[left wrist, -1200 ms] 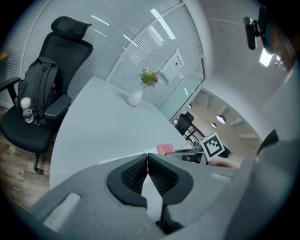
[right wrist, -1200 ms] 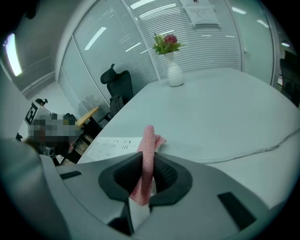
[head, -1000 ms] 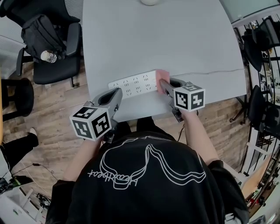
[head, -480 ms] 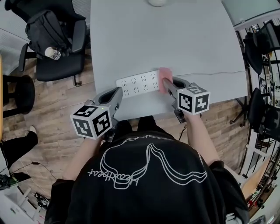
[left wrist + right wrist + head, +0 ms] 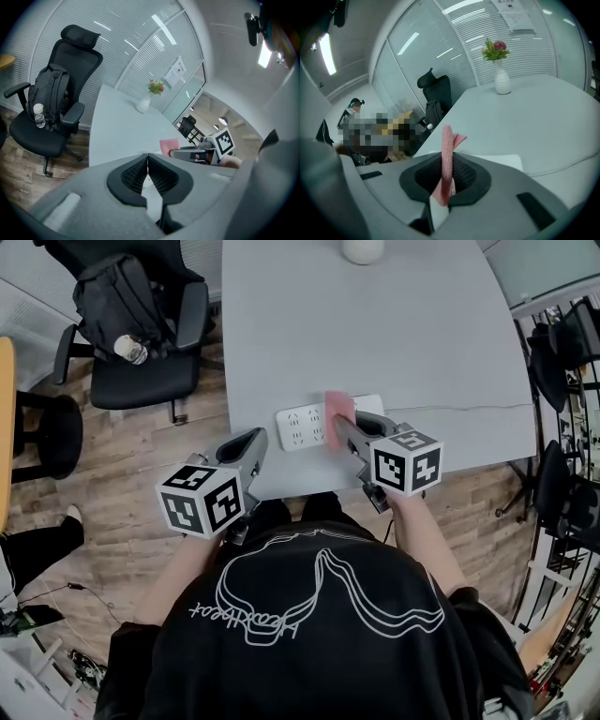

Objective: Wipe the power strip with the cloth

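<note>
The wiping seems to be under way. The right gripper (image 5: pixel 339 424) has its fingers clenched on the pink cloth (image 5: pixel 337 409), and in the right gripper view the cloth stands up as a folded edge between them. The cloth rests across the white power strip (image 5: pixel 302 426), a little past its middle. The part with sockets on the person's left is therefore uncovered, and only a short end shows on the right. The strip lies near the front edge of the grey counter (image 5: pixel 375 324). The left gripper (image 5: pixel 255 440) is just beside the strip's left end (I cannot tell if it touches), and its fingers are pressed together on nothing. I judge that some wiping is left, probably the uncovered part, but no view shows which surface is already clean.
</note>
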